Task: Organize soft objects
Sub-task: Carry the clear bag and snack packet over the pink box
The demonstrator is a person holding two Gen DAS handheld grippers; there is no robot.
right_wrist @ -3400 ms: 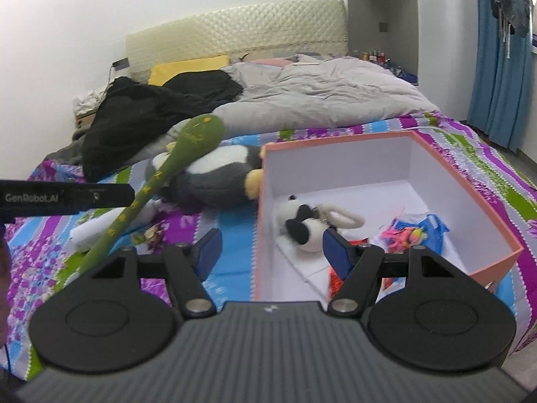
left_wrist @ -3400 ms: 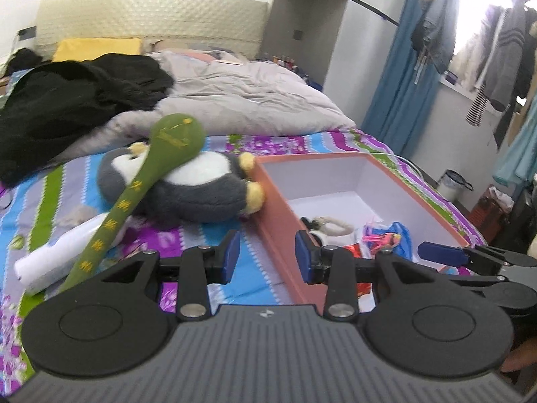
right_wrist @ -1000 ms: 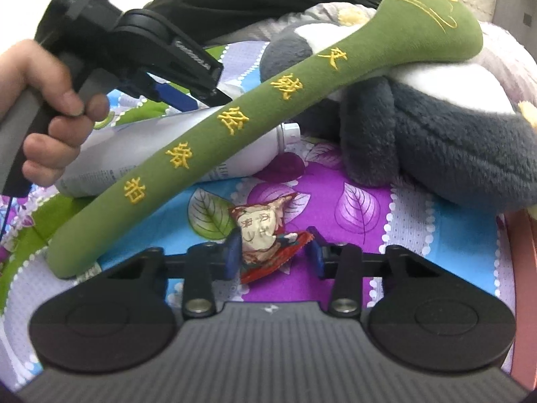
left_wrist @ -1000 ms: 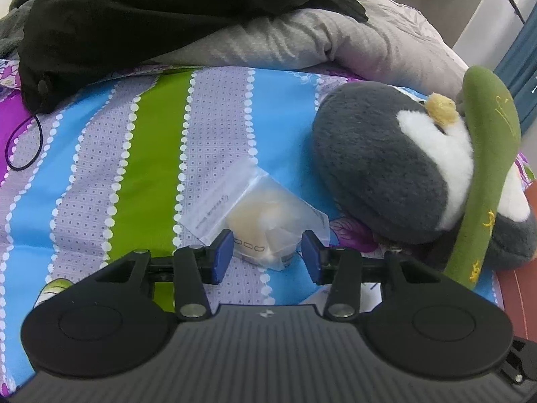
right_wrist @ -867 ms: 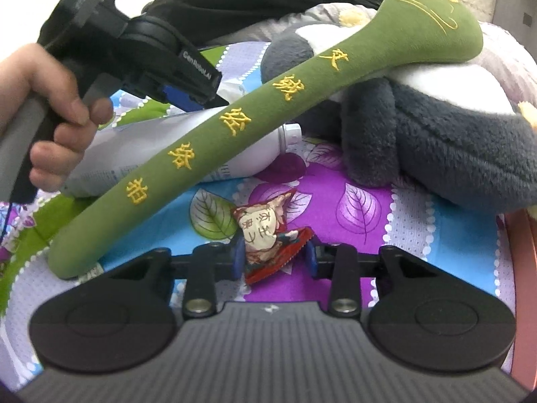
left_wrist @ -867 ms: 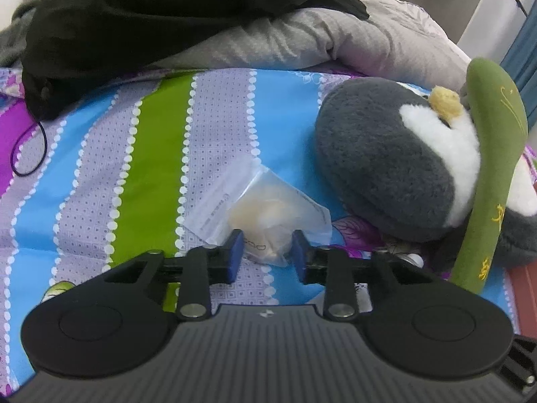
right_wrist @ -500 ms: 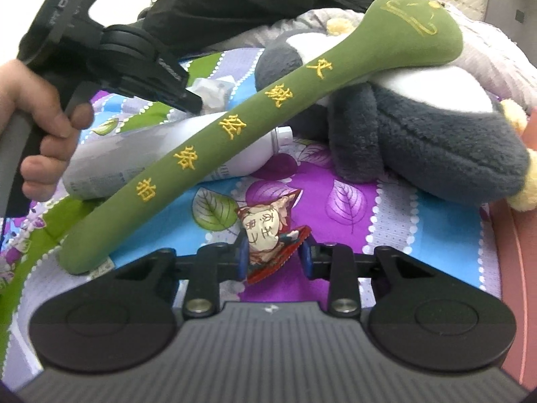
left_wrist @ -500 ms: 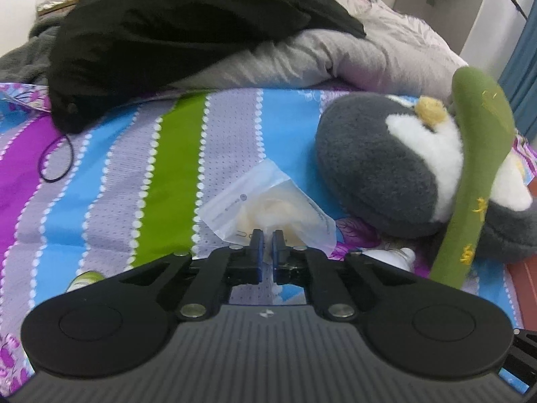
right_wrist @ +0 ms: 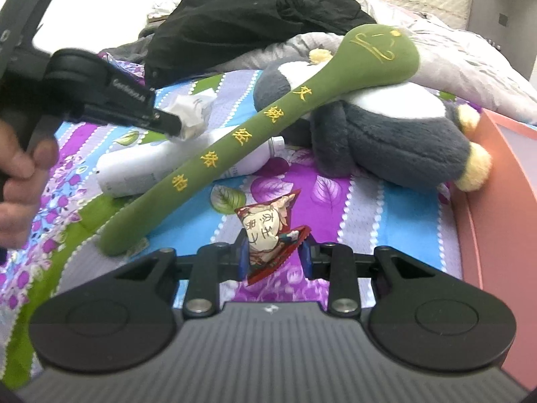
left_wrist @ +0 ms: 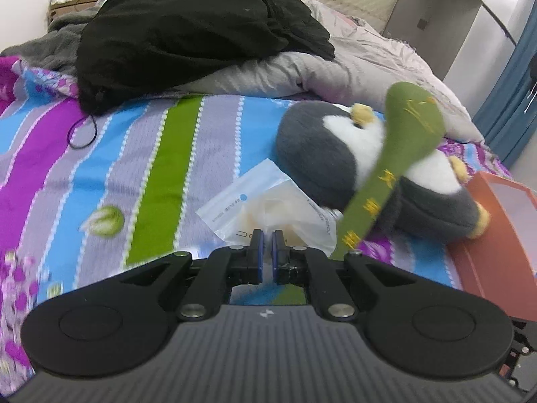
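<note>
The left gripper point(left_wrist: 267, 247) pinches the clear bag point(left_wrist: 268, 206), its contents blurred; the right gripper point(right_wrist: 272, 255) clamps the snack packet point(right_wrist: 268, 231), lower edge hidden, above the striped bedsheet point(left_wrist: 100, 168).

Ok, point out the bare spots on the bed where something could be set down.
Widest bare patch: striped sheet between the black jacket and the clear bag. A smaller strip lies between the penguin plush and the snack packet. Crowded: around the green plush stick and white bottle.

left tool point(left_wrist: 267, 240) clamped, right tool point(right_wrist: 272, 256) gripping
</note>
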